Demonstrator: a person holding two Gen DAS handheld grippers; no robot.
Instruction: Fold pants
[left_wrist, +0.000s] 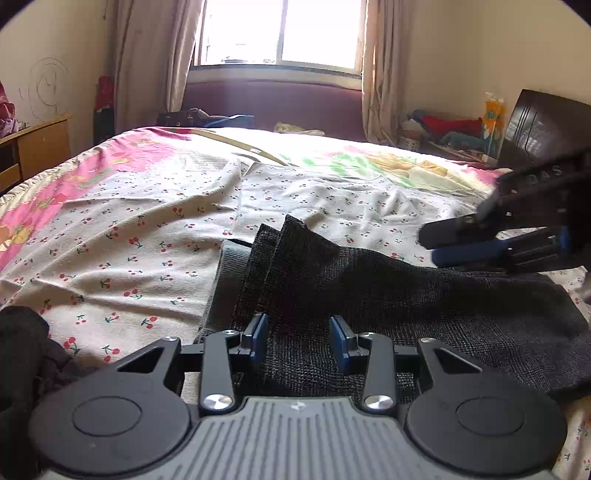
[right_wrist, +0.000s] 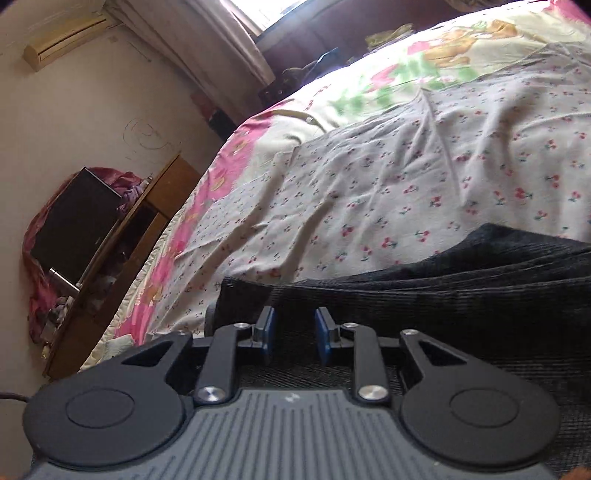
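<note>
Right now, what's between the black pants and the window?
In the left wrist view, past the black pants comes only the wrinkled cherry-print sheet, then the pink cartoon bedspread, up to the window.

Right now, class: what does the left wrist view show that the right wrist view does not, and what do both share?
Left wrist only: the window, the right gripper from the side over the pants, and a dark headboard. Right wrist only: an air conditioner on the wall and a black screen on the desk. Both: the pants, the cherry sheet, and open jaws.

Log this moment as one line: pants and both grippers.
pants: folded on bed | left gripper: open, empty | right gripper: open, empty
</note>
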